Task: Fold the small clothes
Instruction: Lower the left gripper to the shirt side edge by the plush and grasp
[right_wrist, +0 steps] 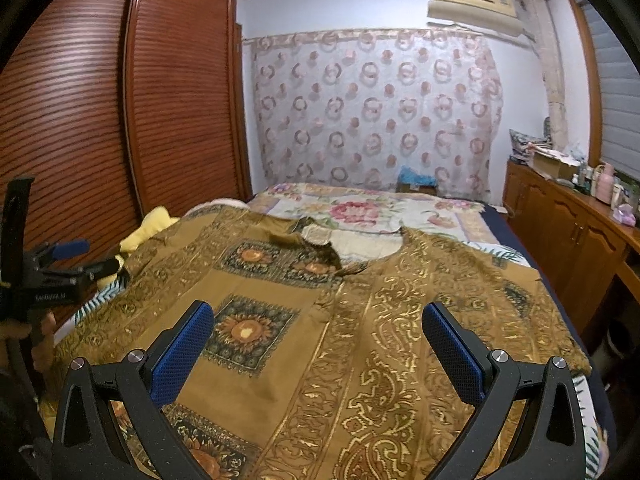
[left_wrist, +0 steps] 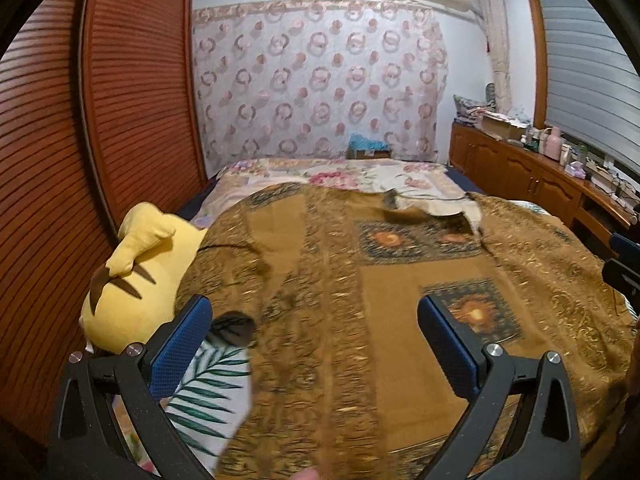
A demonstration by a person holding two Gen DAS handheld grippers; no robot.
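Blue-padded fingers of the right gripper, nearest the lens: spread wide, nothing between them, hovering above the cloth. Left gripper: likewise spread wide and empty, held over the garment's left portion; seen from the side in the right wrist view. Item for folding: brown gold-patterned shirt, spread flat and face up across the bed, neckline toward the far end, one sleeve reaching right, left side running toward the yellow plush toy. Judged risks: thin printed fabric may slip from a shallow pinch; a grip taken too deep could catch the leaf-print sheet beneath and drag it into the fold; the rumpled placket near the collar may crease unevenly; the plush beside the left sleeve could snag a fold swept that way. Surface: soft bed with floral quilt at the far end, giving little firm backing. Room: slatted wooden wardrobe left, ring-patterned curtain behind, air conditioner above, cluttered wooden cabinets right.
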